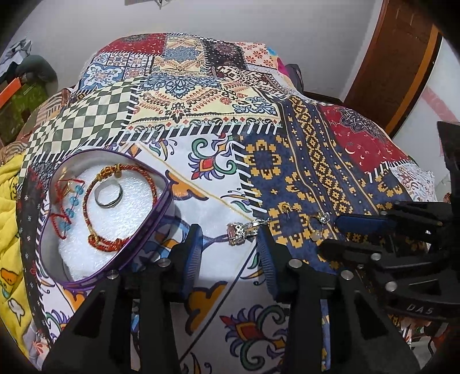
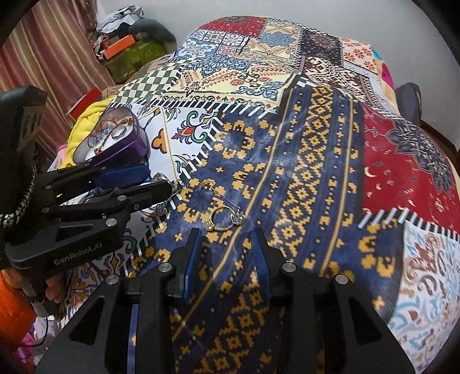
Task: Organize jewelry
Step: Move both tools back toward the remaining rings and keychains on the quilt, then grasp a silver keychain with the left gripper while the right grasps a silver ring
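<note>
Black left claw (image 2: pixel 155 179) marked "GenRobot.AI", spread by silver pendant (image 1: pixel 240 230), right claw (image 2: pixel 227 238) spread nr gold ring (image 2: pixel 222 220)

White walls (image 1: pixel 230 17) behind a patchwork-covered bed (image 1: pixel 201 95); wooden door (image 1: pixel 402 57) at right, striped curtain (image 2: pixel 43 51) at left, clutter (image 2: pixel 126 43) in the corner.

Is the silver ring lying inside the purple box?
Yes, the silver ring lies on the white foam inside the purple box, within the red bracelet.
</note>
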A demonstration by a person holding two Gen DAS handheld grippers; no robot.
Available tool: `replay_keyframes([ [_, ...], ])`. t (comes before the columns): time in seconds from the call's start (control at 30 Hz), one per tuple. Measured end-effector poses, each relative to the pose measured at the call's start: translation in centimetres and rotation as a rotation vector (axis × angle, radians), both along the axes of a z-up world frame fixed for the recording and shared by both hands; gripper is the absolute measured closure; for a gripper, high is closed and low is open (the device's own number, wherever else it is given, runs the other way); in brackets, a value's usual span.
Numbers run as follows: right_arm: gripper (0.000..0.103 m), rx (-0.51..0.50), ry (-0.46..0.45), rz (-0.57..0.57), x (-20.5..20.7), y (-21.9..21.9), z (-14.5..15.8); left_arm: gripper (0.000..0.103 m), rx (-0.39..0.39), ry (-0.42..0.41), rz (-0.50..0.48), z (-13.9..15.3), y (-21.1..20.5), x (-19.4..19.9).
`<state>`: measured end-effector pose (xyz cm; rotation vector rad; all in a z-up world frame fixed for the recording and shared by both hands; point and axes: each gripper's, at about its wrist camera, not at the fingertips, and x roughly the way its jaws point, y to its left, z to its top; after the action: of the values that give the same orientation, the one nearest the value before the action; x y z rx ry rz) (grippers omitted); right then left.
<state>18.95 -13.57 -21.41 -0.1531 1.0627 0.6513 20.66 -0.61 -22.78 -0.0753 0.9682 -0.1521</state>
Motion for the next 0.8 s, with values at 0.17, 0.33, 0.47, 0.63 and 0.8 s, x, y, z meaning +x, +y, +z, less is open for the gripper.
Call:
replay_keyframes([
  [0.17,0.071,0.036,0.011,-0.001,0.5,0.0,-0.2,0.075,-0.017,0.0,-0.003,-0.2,0.3,0.6],
  [0.33,0.071,0.053,0.023,-0.003,0.8,0.1,-0.4,0.087,-0.049,0.002,0.0,-0.3,0.6,1.0],
  [0.47,0.071,0.048,0.017,-0.006,0.8,0.2,-0.4,0.088,-0.056,0.0,0.002,-0.3,0.6,0.9],
  [0.63,0.071,0.076,0.034,-0.035,1.2,-0.6,0.2,0.088,-0.049,-0.004,0.002,0.0,0.4,0.3],
  [0.8,0.071,0.044,-0.001,-0.061,1.3,-1.2,0.4,0.088,-0.039,-0.011,0.006,0.1,0.5,-0.6],
])
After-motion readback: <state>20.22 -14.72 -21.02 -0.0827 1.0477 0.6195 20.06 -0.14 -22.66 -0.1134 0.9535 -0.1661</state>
